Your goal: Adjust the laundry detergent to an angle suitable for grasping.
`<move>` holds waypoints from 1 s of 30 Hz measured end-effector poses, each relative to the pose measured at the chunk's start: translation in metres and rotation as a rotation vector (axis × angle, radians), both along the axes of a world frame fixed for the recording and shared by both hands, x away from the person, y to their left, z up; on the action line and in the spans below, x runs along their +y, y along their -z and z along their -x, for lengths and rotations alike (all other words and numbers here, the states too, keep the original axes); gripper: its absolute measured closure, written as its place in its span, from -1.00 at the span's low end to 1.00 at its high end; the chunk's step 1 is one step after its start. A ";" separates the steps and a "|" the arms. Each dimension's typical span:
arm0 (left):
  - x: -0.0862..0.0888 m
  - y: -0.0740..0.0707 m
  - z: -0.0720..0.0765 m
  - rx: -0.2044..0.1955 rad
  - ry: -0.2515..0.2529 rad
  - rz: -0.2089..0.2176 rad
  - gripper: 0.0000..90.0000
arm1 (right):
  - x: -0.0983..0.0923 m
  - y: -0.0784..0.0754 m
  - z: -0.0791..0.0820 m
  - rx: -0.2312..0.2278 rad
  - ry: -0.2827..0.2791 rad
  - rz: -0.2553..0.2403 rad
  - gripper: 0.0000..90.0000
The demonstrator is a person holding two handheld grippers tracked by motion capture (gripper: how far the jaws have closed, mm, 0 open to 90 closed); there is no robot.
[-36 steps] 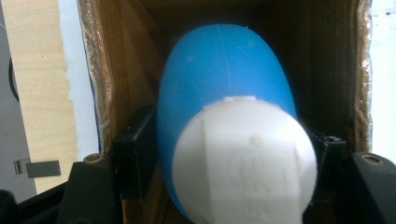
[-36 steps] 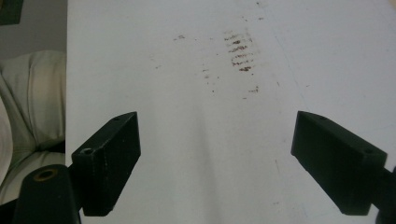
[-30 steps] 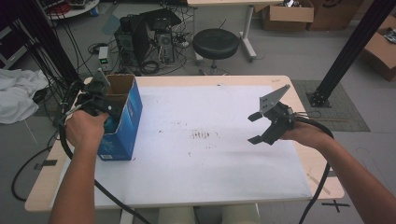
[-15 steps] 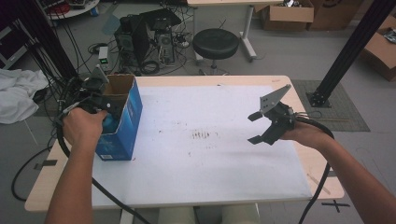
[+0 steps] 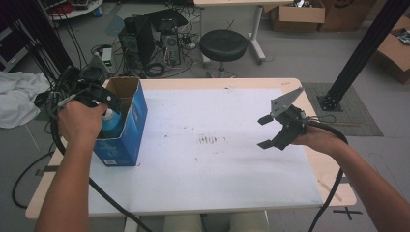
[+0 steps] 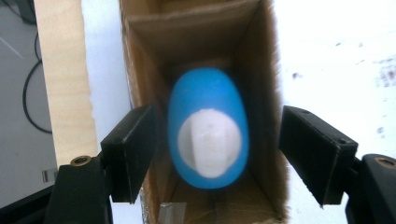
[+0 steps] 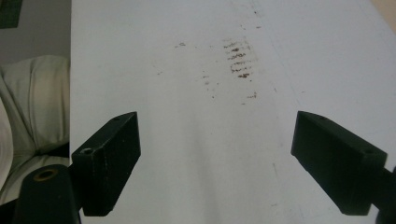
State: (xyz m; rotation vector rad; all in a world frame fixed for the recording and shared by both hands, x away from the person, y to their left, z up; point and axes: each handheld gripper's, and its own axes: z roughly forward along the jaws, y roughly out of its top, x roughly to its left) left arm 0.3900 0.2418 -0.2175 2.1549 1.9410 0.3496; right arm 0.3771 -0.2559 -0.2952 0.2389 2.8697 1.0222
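My left gripper [image 6: 217,144]: jaws just opened, clear of one blue bottle [image 6: 208,133] in one box [image 5: 126,126] at nine o'clock on the bench [image 5: 217,183]; right gripper [image 5: 265,131]: wide, empty.

Bottle [image 6: 208,135] was blue with a white cap; carton [image 5: 126,137] blue outside, brown inside. Worktop [image 5: 232,179] was white, brown-speckled at centre. Jaws were black.

The blue printed cardboard box [image 5: 126,126] is raw brown inside; the blue plastic bottle [image 6: 208,133] looks smooth; the white tabletop [image 5: 217,174] is matt, scuffed.
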 end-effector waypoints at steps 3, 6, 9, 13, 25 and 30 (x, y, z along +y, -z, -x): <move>-0.006 -0.014 -0.001 -0.022 0.026 0.011 -0.36 | 0.000 -0.001 0.001 -0.002 0.002 0.001 -0.66; -0.011 -0.021 -0.001 -0.035 0.044 0.016 -0.36 | -0.001 -0.001 0.001 -0.003 0.003 0.002 -0.65; -0.022 -0.028 -0.001 -0.048 0.079 0.010 -0.36 | -0.001 -0.002 0.001 -0.003 0.004 0.002 -0.66; -0.036 -0.034 -0.003 -0.064 0.127 0.015 -0.41 | 0.000 -0.002 0.001 -0.005 0.004 0.002 -0.66; -0.082 -0.044 -0.008 -0.096 0.342 -0.009 -0.52 | -0.001 -0.001 0.002 -0.003 0.014 0.006 -0.65; -0.094 -0.047 -0.011 -0.114 0.387 0.004 -0.54 | -0.001 -0.001 0.002 -0.003 0.015 0.005 -0.66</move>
